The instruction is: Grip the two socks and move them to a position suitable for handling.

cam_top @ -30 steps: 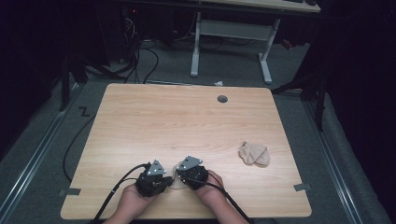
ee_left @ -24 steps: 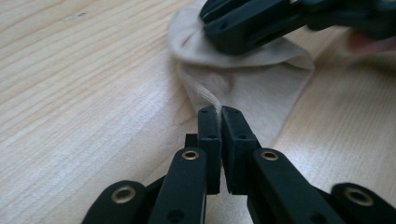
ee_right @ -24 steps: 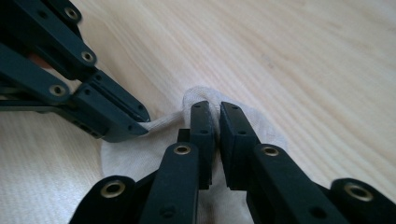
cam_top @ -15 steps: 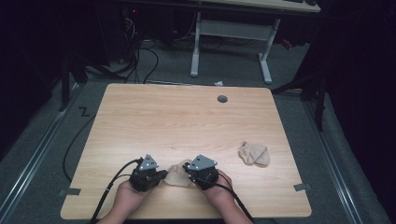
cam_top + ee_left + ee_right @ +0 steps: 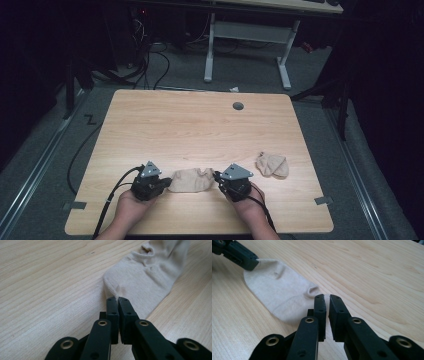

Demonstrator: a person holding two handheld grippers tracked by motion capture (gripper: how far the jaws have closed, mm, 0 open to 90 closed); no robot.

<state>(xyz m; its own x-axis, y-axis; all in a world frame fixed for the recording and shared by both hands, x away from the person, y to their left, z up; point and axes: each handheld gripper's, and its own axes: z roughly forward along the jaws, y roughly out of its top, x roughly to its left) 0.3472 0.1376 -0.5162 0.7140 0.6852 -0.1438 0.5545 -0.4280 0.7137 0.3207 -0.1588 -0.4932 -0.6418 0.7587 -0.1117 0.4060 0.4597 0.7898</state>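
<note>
A beige sock (image 5: 190, 180) lies stretched flat on the wooden table (image 5: 200, 130) near its front edge, between my two grippers. My left gripper (image 5: 167, 184) holds the sock's left end. In the left gripper view its jaws (image 5: 117, 300) are shut on the rounded edge of the sock (image 5: 147, 272). My right gripper (image 5: 217, 177) holds the right end. In the right gripper view the jaws (image 5: 327, 298) pinch the edge of the sock (image 5: 279, 292), and the left gripper (image 5: 254, 263) grips the far end.
A second beige sock (image 5: 272, 165) lies crumpled on the table to the right of my right hand. A round cable hole (image 5: 238, 106) sits near the table's far edge. Beyond the table stand a white desk frame (image 5: 284, 65) and floor cables (image 5: 150, 60).
The two grippers have moved apart, left going left and right going right. The sock, bunched between them before, is now pulled out flat.
</note>
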